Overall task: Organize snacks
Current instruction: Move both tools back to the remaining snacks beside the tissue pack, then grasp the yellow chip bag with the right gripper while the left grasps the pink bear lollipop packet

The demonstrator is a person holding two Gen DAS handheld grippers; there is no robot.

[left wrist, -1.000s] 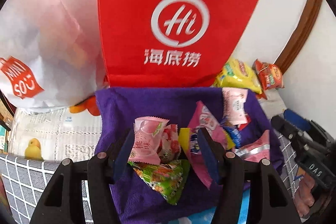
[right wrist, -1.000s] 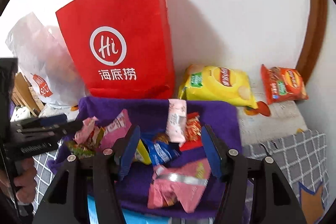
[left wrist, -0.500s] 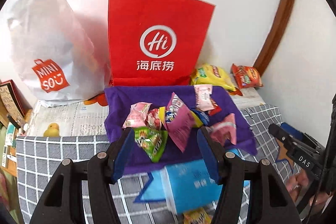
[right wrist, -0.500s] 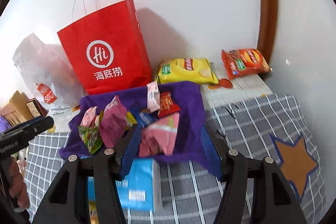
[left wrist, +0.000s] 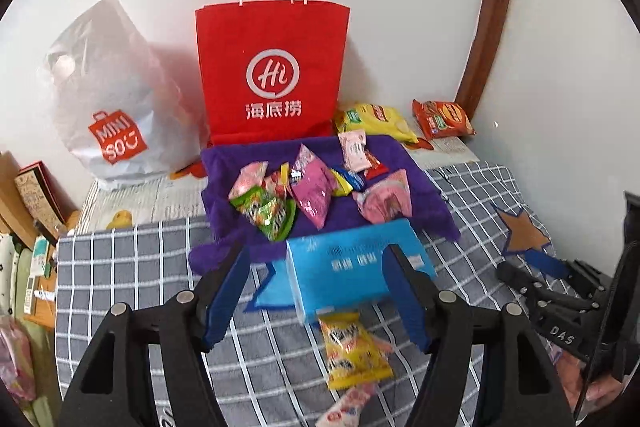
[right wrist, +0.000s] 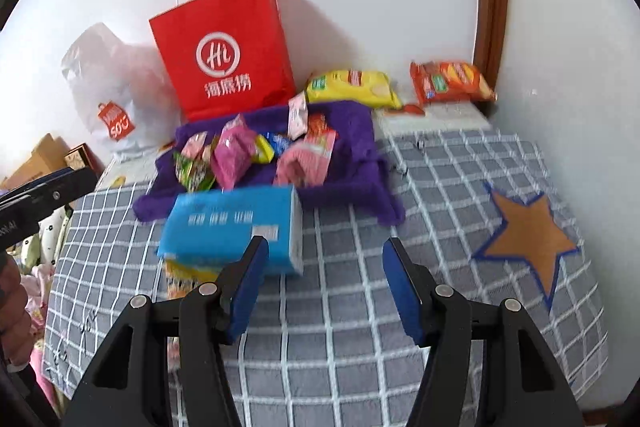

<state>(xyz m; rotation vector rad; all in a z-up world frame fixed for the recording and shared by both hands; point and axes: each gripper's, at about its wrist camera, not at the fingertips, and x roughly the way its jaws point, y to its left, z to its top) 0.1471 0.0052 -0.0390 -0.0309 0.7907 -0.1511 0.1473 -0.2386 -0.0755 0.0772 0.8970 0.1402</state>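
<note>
Several small snack packets lie on a purple cloth (left wrist: pixel 424 179) (right wrist: pixel 356 131), among them a green packet (left wrist: pixel 272 211) (right wrist: pixel 192 171) and a magenta packet (left wrist: pixel 314 187) (right wrist: pixel 234 155). A blue box (left wrist: pixel 356 267) (right wrist: pixel 236 223) lies in front of the cloth. A yellow packet (left wrist: pixel 354 355) lies nearer still. My left gripper (left wrist: pixel 318 291) is open and empty, above the blue box. My right gripper (right wrist: pixel 324 279) is open and empty over the checked cover, right of the box.
A red paper bag (left wrist: pixel 272 67) (right wrist: pixel 228 51) and a white plastic bag (left wrist: pixel 108 99) (right wrist: pixel 104 87) stand against the wall. Yellow (left wrist: pixel 376 119) (right wrist: pixel 352 87) and orange (left wrist: pixel 444 115) (right wrist: pixel 448 79) chip bags lie at the back right. The checked cover (right wrist: pixel 440 187) has an orange star (right wrist: pixel 524 231).
Both grippers have pulled back and up from the snack pile. The blue box, the yellow packet and more of the checked cover have come into view.
</note>
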